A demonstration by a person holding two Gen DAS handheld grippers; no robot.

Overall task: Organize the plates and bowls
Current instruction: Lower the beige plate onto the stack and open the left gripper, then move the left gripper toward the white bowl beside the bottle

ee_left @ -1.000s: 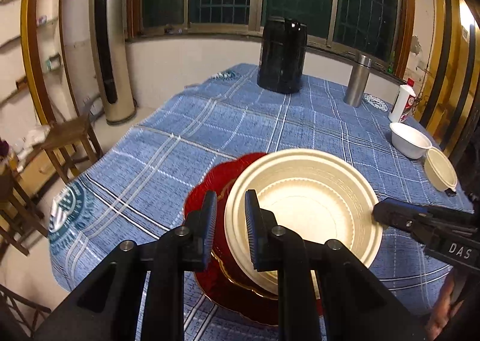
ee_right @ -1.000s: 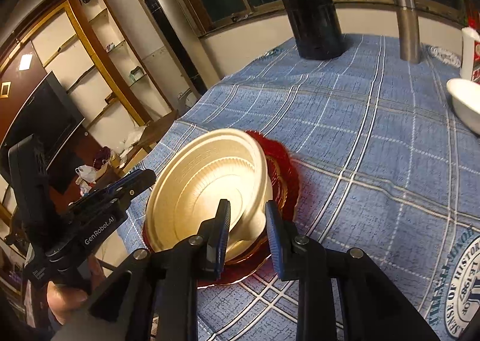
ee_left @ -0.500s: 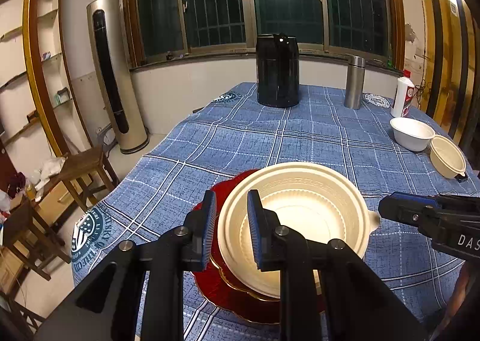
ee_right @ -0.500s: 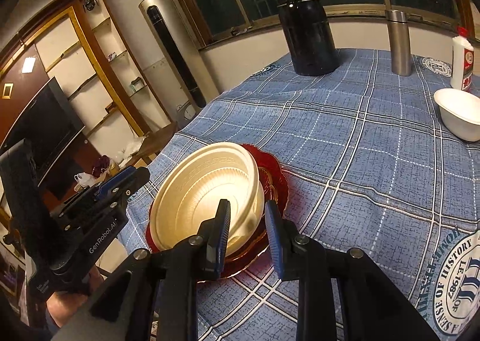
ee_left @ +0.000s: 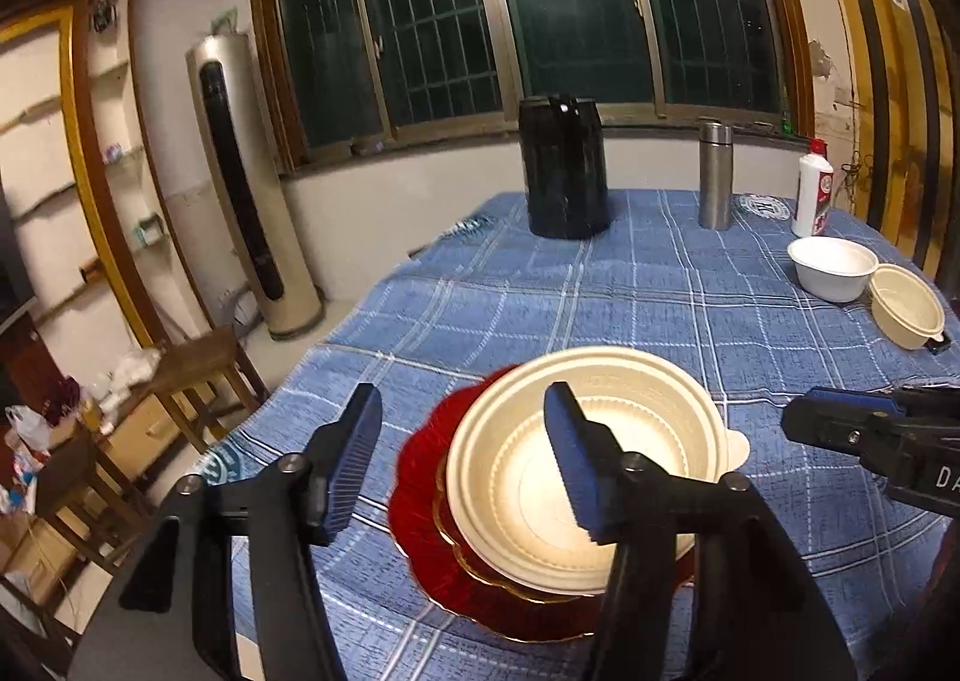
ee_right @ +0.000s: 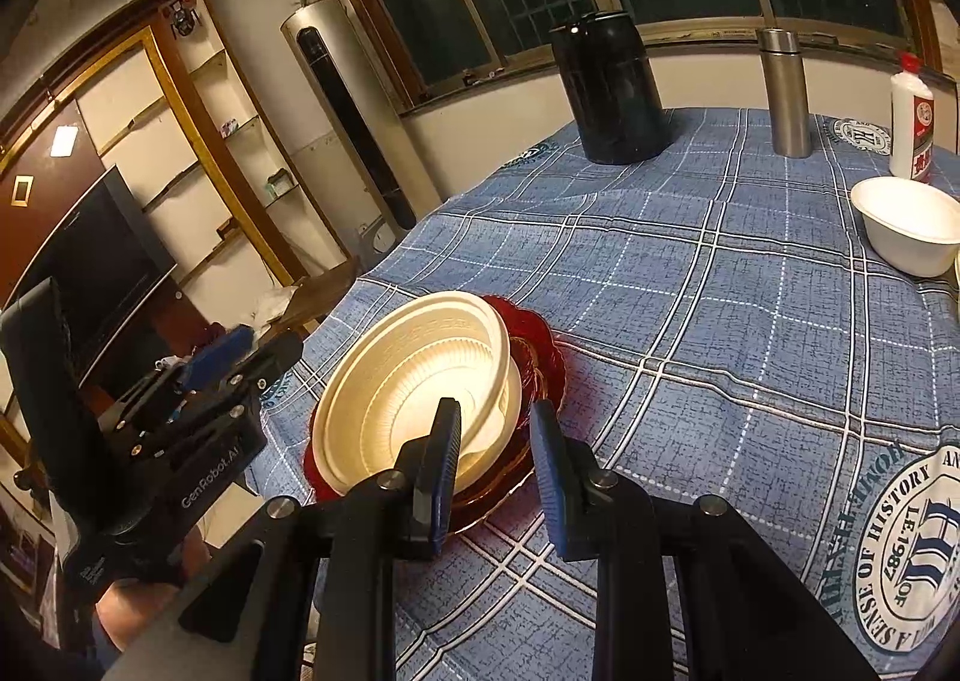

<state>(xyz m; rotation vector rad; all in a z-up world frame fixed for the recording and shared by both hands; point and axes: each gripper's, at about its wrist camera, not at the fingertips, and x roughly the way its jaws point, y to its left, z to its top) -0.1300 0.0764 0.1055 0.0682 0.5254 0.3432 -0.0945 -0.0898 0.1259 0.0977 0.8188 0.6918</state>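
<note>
Bowls: only the left wrist view shows the small cream bowl [ee_left: 906,306] at the table's [ee_left: 630,285] right edge, touching the white bowl [ee_left: 831,267]; the right view cuts it off. The big cream bowl [ee_left: 576,465] sits on red plates [ee_left: 420,477] near the front-left edge. The left gripper [ee_left: 462,459], jaws just opened, pinches nothing. The right gripper [ee_right: 495,465], narrowly parted, seems clear of the rim, though that is hard to judge.

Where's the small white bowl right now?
Left wrist view: the small white bowl sits far right on the blue checked tablecloth, between the white bottle and the cream bowl.
</note>
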